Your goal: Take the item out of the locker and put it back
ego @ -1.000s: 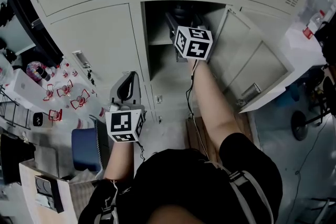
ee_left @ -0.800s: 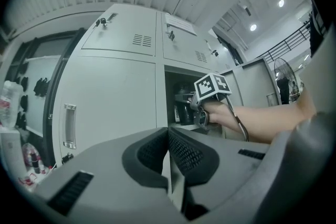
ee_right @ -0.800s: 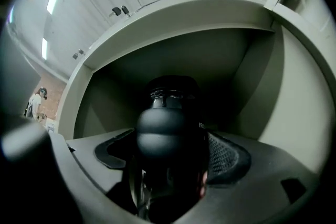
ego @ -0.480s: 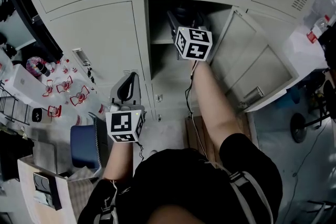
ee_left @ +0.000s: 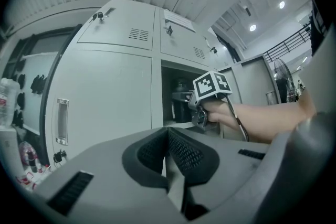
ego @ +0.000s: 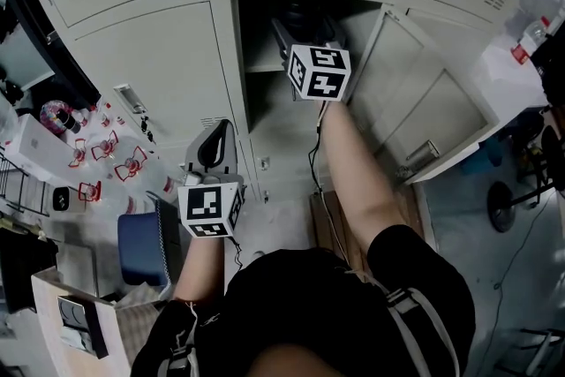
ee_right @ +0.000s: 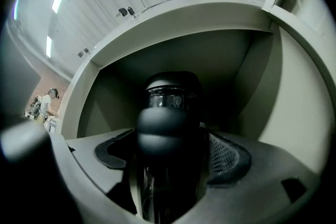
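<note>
The open locker compartment [ego: 265, 66] sits in the middle of a grey locker wall, its door [ego: 433, 101] swung out to the right. My right gripper [ego: 305, 26] reaches into the opening and is shut on a dark bottle [ee_right: 168, 128] with a black rounded cap. In the right gripper view the bottle fills the gap between the jaws of that gripper [ee_right: 170, 157], with the locker's inner wall [ee_right: 257, 81] behind. My left gripper [ego: 212, 146] hangs lower left, before a closed locker door, shut on nothing. In the left gripper view its jaws [ee_left: 169, 139] meet, and the right gripper [ee_left: 202, 110] shows at the locker mouth.
A low table [ego: 97, 159] with small bottles and red-patterned items stands at the left. A blue seat [ego: 141, 247] and a cardboard box [ego: 75, 322] are below it. A wooden board [ego: 331, 229] lies on the floor; a chair base [ego: 508, 207] is at right.
Both grippers hold their places, the right one still in the locker opening on the bottle. Only the head view has drifted slightly.
</note>
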Motion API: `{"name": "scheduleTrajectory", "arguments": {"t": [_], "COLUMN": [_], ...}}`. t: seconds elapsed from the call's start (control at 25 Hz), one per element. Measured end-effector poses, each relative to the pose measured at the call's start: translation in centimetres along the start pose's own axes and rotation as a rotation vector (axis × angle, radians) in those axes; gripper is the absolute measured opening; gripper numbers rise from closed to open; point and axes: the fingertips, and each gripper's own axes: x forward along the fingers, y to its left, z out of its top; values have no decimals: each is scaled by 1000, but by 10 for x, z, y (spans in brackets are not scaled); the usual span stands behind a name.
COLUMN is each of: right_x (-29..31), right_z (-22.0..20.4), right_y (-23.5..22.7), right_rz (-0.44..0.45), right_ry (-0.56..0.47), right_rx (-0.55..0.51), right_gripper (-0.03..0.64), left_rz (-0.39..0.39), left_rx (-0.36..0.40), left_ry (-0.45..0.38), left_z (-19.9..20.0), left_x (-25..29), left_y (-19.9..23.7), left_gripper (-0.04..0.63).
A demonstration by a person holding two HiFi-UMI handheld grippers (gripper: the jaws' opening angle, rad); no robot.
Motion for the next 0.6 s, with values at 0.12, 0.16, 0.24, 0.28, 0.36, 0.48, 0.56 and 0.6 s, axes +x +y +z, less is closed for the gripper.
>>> {"name": "scheduleTrajectory", "arguments": {"t": [0.12,0.16,0.24,0.28,0.36,0.48,0.56,0.6], "right_x": [-8,-12,-22,-28,-42,-70,-91,-101], "right_z": [3,4,6,8,10,17,23,25], "right_y": [-1,-1,-2,-2,-2,-4,-7,-8], "right_rz": [-1,0,4,6,9,-8,-49,-63], "right_ry": [-2,-6,-10,-12,-15,-31,-61,-73], "right_rx": [-16,-12,1,5,12,43,49,44], "right_gripper": [420,419,410,405,399,274,101,12], "left_rz": [-3,-4,-7,-9,-14,-22,-28,-31], "left_rx": [-2,-3,-4,-4,-5,-7,-9,-10], "left_ry": [-3,-3,-6,-8,-10,-14,-16,-17], "left_z": [1,1,2,3,4,6,6,7], "left_x": [1,2,2,3,3,5,5,5], "left_y": [-1,-2,-3,-4,-7,-11,-14,-16], "left_gripper": [12,12,12,12,12,12,12,12]}}
